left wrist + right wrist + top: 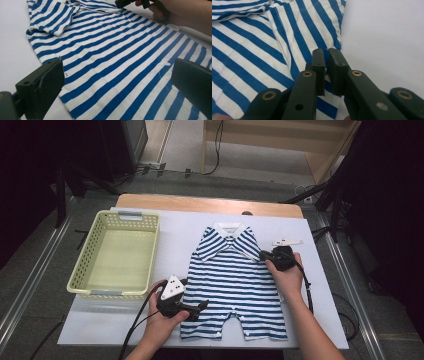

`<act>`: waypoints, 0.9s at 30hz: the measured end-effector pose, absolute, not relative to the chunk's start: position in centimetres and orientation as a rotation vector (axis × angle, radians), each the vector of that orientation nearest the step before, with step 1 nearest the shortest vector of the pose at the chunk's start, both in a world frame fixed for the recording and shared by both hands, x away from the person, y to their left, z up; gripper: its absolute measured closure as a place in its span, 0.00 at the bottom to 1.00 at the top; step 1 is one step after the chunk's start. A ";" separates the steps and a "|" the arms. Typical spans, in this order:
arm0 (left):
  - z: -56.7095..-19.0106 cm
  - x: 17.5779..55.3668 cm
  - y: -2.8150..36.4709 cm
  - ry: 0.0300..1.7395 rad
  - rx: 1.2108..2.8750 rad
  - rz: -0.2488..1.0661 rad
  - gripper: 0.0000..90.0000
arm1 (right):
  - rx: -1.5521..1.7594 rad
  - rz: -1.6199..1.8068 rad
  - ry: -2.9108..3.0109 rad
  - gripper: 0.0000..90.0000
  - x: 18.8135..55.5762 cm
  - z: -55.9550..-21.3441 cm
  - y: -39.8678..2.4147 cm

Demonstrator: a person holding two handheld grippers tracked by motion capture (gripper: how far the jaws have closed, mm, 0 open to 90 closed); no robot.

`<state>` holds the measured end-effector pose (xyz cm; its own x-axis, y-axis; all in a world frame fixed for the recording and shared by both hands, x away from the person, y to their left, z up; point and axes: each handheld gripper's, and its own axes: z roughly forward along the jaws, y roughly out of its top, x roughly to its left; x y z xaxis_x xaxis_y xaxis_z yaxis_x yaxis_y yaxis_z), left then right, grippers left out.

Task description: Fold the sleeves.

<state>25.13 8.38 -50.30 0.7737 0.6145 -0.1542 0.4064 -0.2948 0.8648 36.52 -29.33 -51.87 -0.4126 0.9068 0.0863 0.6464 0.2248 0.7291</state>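
While the striped romper lies spread flat and unfolded on the white sheet, the work looks barely begun: the left gripper rests at the garment's lower left edge with its jaws wide apart and the cloth lying loose between them, and the right gripper, nearly closed, sits over the sleeve at the right shoulder. Whether its pads actually pinch the sleeve hem is hard to tell, since the narrow gap between them hides the cloth. Farther off to the left, the basket holds nothing, so folding and putting away seem left to do.
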 end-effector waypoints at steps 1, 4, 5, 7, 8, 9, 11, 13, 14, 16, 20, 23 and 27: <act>-50.3 25.1 8.4 0.773 1.930 0.252 0.00 | 1.437 1.015 2.146 0.85 36.4 -51.8 -29.4; -50.3 25.1 8.4 0.773 1.930 0.251 0.00 | 1.417 1.070 2.141 0.75 35.8 -51.5 -29.6; -50.3 25.1 8.4 0.772 1.929 0.251 0.00 | 1.410 1.081 2.144 0.70 35.5 -51.4 -29.7; -50.3 25.1 8.3 0.771 1.931 0.250 0.00 | 1.397 1.094 2.136 0.60 35.0 -51.2 -29.8; -50.3 25.1 8.3 0.770 1.931 0.252 0.00 | 1.394 1.105 2.135 0.56 34.7 -51.2 -29.9; -50.3 25.1 8.3 0.770 1.931 0.252 0.00 | 1.391 1.110 2.133 0.51 34.3 -51.1 -30.0; -50.3 25.1 8.3 0.771 1.931 0.252 0.00 | 1.385 1.116 2.121 0.45 33.6 -50.9 -30.1; -50.3 25.1 8.3 0.772 1.931 0.253 0.00 | 1.369 1.116 2.123 0.38 33.0 -50.6 -30.3; -50.3 25.1 8.3 0.771 1.931 0.253 0.00 | 1.366 1.123 2.119 0.35 32.6 -50.5 -30.4; -50.3 25.1 8.3 0.769 1.932 0.254 0.00 | 1.355 1.137 2.096 0.31 31.9 -50.2 -30.6; -50.3 25.1 8.3 0.772 1.929 0.252 0.00 | 1.347 1.160 2.078 0.21 30.5 -49.6 -31.0; -50.3 25.1 8.3 0.768 1.931 0.254 0.00 | 1.340 1.188 2.050 0.19 29.4 -49.1 -31.4; -50.3 25.1 8.4 0.766 1.932 0.256 0.00 | 1.335 1.197 2.034 0.16 28.1 -49.0 -31.9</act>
